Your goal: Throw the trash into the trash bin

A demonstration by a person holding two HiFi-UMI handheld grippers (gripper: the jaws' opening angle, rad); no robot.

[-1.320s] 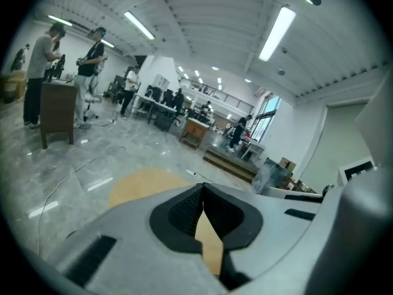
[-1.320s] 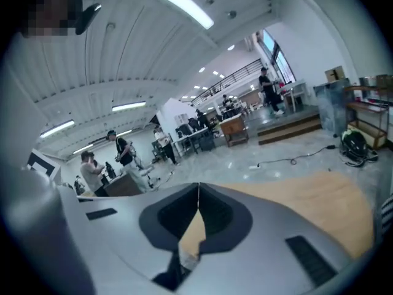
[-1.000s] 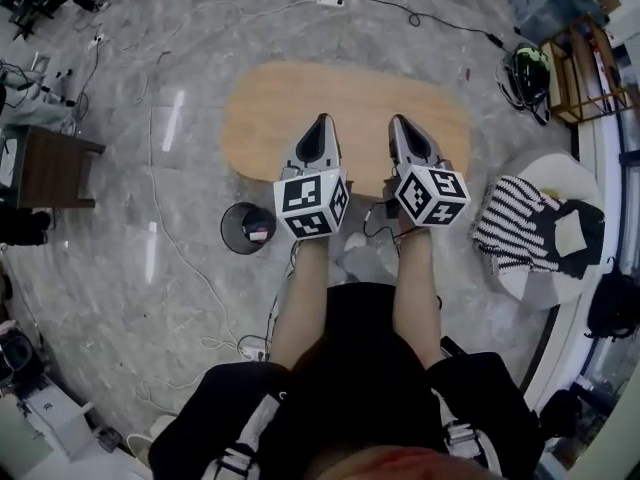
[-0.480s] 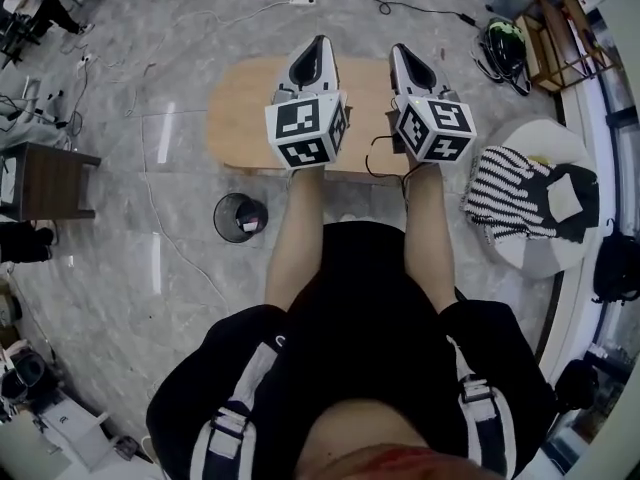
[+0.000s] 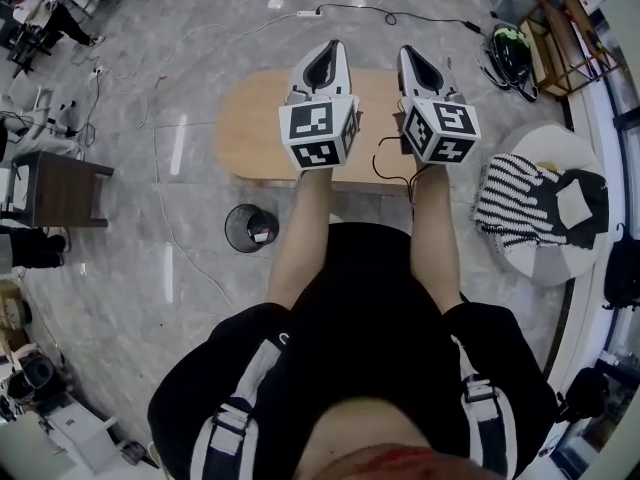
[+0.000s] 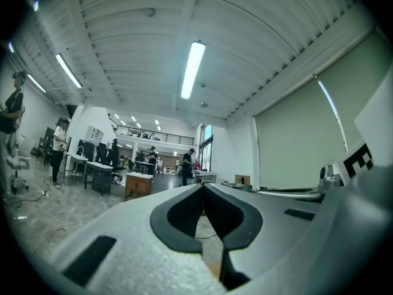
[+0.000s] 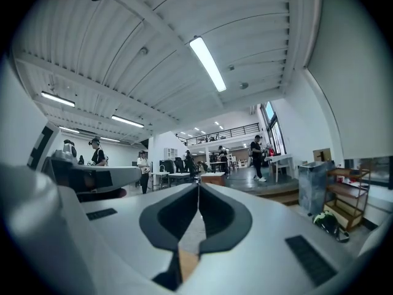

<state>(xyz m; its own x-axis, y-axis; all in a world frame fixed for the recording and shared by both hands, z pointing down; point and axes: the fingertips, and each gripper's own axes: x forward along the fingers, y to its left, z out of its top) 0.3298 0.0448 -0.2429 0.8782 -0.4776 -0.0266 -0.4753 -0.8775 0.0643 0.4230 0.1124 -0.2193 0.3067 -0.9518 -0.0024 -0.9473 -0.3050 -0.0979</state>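
Person is holding left tool (image 5: pixel 333 48) and right tool (image 5: pixel 406 52) level over the tabletop (image 5: pixel 250 118), both closed narrow, gripping nothing. Bin (image 5: pixel 238 218) is sitting on the floor (image 5: pixel 180 268), near left, pale trash (image 5: pixel 261 235) seemingly inside; any further pickup is likely needing jaws opened first

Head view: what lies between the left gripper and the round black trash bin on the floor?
In the head view, only the light oval wooden tabletop and grey marble floor separate the left gripper from the round black trash bin.
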